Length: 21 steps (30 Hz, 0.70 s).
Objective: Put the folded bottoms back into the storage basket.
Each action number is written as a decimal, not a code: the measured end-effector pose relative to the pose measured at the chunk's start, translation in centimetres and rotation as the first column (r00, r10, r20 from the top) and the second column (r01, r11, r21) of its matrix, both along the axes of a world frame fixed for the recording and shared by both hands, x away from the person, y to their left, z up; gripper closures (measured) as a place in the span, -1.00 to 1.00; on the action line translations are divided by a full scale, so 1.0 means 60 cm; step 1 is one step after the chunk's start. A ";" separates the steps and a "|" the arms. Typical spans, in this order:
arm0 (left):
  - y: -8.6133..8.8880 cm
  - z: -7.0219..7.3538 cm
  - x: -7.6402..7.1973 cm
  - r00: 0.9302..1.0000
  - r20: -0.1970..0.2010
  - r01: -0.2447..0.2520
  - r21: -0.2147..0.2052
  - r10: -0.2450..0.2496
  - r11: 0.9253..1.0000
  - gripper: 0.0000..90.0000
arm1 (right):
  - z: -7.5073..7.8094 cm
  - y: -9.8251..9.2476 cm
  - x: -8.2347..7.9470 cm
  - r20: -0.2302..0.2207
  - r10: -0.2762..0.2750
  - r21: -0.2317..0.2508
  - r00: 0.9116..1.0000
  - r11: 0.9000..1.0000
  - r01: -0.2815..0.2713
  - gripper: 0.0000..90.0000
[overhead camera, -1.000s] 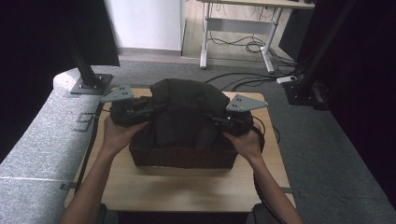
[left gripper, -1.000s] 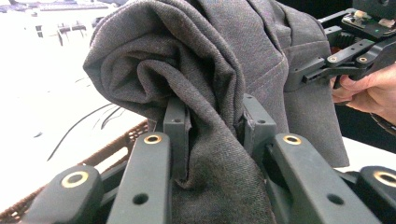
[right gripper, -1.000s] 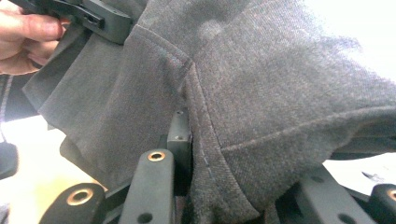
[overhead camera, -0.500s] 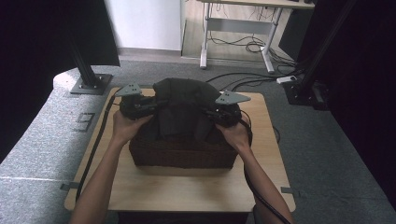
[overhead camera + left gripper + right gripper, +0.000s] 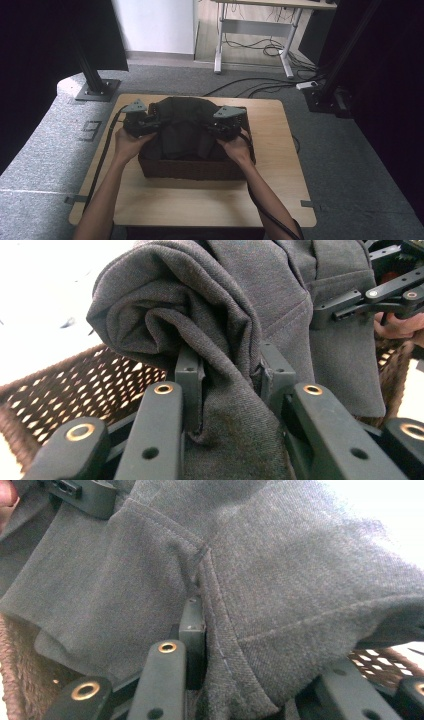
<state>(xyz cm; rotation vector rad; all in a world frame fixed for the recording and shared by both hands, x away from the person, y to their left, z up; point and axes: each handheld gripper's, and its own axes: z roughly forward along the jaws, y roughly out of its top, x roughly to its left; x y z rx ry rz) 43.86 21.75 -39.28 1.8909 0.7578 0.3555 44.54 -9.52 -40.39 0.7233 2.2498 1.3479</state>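
Not much room inside the wicker basket [image 5: 192, 169] right now: the bundled grey garment [image 5: 182, 127] fills it from wall to wall and bulges above the rim, so nothing gets down into it from above. The left gripper [image 5: 150, 124] and right gripper [image 5: 216, 130] are clamped on the cloth at the basket's left and right sides, blocking those approaches too. The wooden table [image 5: 200, 210] has a wide bare strip along its near edge, though the person's forearms cross it. Its right edge and far right corner are open. On the left edge there's a narrower lane, with a cable [image 5: 105, 150] trailing along it.
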 end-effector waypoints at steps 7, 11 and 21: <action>-0.017 -0.013 0.003 1.000 -0.023 0.003 0.053 -0.001 0.999 0.53 | -0.019 -0.006 0.004 -0.044 -0.016 -0.023 0.999 1.000 0.015 0.47; -0.063 -0.026 0.012 0.998 -0.047 0.042 0.072 -0.038 0.997 0.53 | -0.025 -0.039 0.001 -0.062 -0.049 -0.038 0.997 0.998 0.046 0.47; -0.104 -0.039 0.022 0.993 -0.101 0.072 0.079 -0.064 0.994 0.53 | -0.029 -0.090 -0.001 -0.105 -0.096 -0.067 0.990 0.994 0.089 0.47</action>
